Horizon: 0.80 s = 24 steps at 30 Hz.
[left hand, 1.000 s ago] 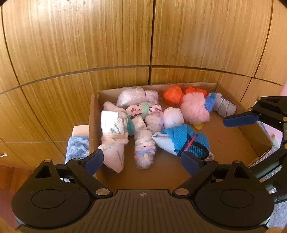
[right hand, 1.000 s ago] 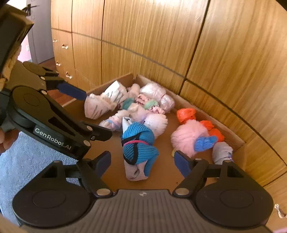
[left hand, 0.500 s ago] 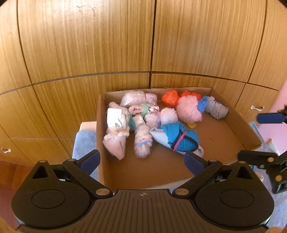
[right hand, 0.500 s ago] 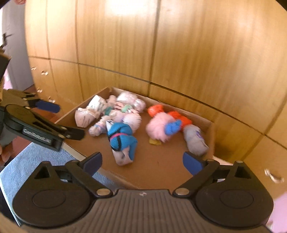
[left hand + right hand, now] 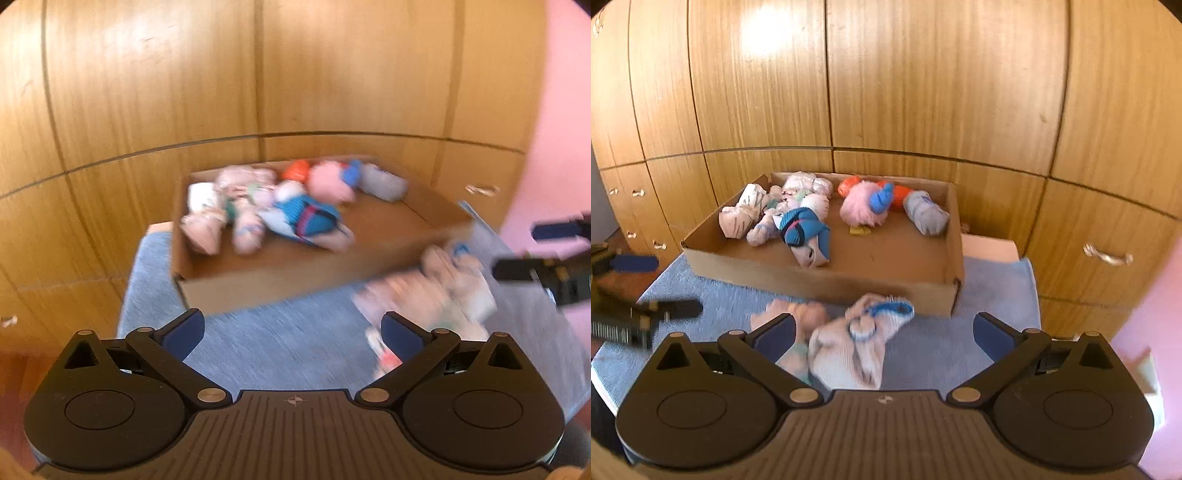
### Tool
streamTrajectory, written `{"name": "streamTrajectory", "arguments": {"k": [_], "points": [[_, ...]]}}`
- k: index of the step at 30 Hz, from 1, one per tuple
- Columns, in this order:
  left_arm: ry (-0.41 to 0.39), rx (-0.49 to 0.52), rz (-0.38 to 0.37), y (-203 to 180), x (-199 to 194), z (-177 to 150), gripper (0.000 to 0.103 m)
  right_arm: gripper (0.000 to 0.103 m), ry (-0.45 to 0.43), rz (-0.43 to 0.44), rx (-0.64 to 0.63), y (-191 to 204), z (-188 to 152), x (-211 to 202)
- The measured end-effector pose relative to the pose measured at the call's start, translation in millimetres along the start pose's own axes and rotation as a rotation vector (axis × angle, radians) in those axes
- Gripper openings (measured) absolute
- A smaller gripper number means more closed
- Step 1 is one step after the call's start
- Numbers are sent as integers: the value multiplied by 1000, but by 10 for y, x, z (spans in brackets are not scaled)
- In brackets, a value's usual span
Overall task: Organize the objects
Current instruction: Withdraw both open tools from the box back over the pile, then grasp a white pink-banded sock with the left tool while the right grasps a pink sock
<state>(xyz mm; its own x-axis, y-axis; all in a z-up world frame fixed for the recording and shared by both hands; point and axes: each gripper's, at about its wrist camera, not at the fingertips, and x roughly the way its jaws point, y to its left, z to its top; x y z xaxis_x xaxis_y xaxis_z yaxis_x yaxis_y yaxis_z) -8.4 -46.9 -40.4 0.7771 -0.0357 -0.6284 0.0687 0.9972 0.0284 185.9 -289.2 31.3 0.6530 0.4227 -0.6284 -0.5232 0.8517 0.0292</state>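
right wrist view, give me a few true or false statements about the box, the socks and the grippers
1. The cardboard box sits on a blue cloth. True.
2. The fluffy pink bundle lies outside the box. False: it lies inside, near the back wall.
3. Loose pale socks lie on the cloth in front of the box. True.
4. The right gripper is shut on a sock. False: its jaws are wide open and hold nothing.
5. The blue sock bundle lies inside the box. True.
6. The left gripper grips the box edge. False: it is open, above the cloth, short of the box.
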Motion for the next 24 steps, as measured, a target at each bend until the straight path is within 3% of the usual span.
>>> {"name": "streamTrajectory", "arguments": {"k": [8,12,15,18,24], "points": [[-20,126,-63,-395,69,-254,95,92,-19,9,30,34,-136,30],[-10,158,-78,-473,194,-269,89,75,-13,28,69,-7,-158,149],[4,173,-97,-491,275,-265,74,62,9,49,98,-40,-173,269],[20,164,-132,-460,326,-248,63,61,14,63,119,-61,-178,360],[28,170,-166,-460,357,-251,60,66,23,85,129,-21,-163,478]]}}
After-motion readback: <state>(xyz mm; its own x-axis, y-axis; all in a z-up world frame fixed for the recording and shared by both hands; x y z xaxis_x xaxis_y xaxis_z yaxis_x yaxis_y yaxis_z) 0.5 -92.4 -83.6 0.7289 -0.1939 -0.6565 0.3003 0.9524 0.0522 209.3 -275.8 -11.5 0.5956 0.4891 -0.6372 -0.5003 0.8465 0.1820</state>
